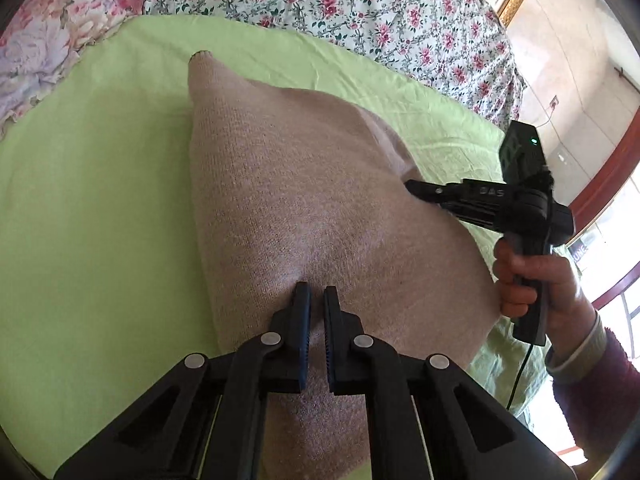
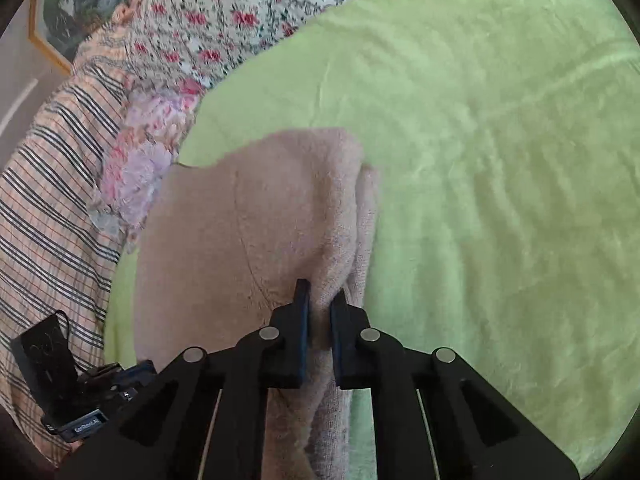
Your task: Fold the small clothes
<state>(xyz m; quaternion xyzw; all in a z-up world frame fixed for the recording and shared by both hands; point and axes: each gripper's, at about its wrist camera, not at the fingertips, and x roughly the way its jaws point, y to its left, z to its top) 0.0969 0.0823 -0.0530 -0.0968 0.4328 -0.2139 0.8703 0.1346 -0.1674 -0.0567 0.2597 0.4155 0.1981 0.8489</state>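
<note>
Left wrist view: left gripper (image 1: 316,294) points down onto a pinkish-beige knit garment (image 1: 288,184), fingers drawn close together with a fold of the knit pinched between the pads. Garment is lifted into a tented shape, one corner peaking toward the far side, the rest draped over a light green sheet (image 1: 92,208).

Same view, right side: right gripper (image 1: 412,188) reaches in sideways, its tip pressed into the garment's right edge; a bare hand (image 1: 524,280) grips its handle, cable hanging below. Sleeve of a dark red top at the wrist.

Right wrist view: right gripper (image 2: 320,296) fingers nearly closed, clamped on a doubled edge of the garment (image 2: 248,220), which bunches between them and hangs below. Left gripper's body shows at lower left.

Surface: green sheet (image 2: 500,160) spread over a floral bedspread (image 1: 360,4). A striped plaid cloth (image 2: 52,184) lies at the left edge. Framed picture (image 2: 72,12) on the wall behind.
</note>
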